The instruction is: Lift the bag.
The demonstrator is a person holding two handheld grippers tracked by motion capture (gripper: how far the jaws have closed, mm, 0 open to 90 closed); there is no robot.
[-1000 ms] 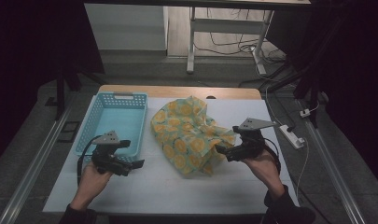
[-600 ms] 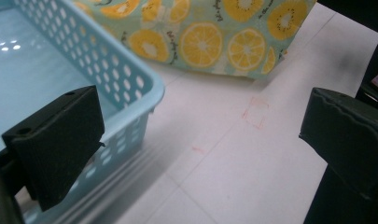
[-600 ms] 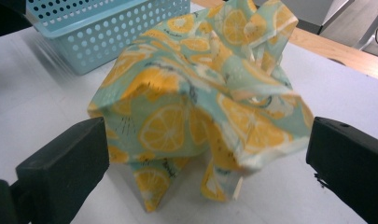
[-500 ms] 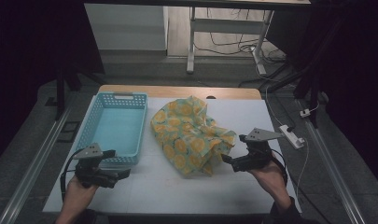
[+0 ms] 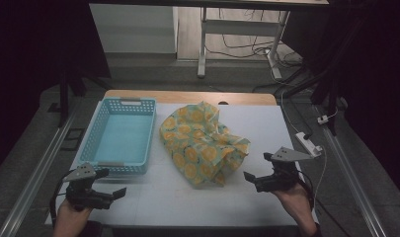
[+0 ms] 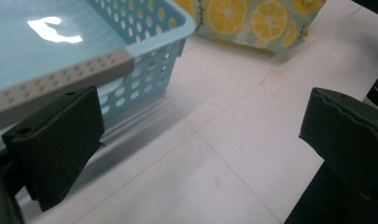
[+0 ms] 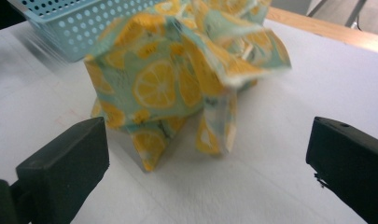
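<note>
The lemon cloth (image 5: 202, 143) lies crumpled mid-frame, not yet in the blue basket (image 5: 119, 134). Both claws, left (image 5: 119, 193) and right (image 5: 249, 177), are spread wide and hold nothing. All the work looks left to do.

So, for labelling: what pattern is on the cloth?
Orange-yellow lemon slices on pale green cloth, clearest in the right gripper view.

Our right gripper (image 7: 207, 163) has its jaws spread wide over the white table (image 7: 317, 88), holding nothing. Between and beyond them we see the crumpled lemon-print cloth (image 7: 177, 79). A blue basket (image 7: 79, 18) stands behind it, just beside the cloth.
</note>
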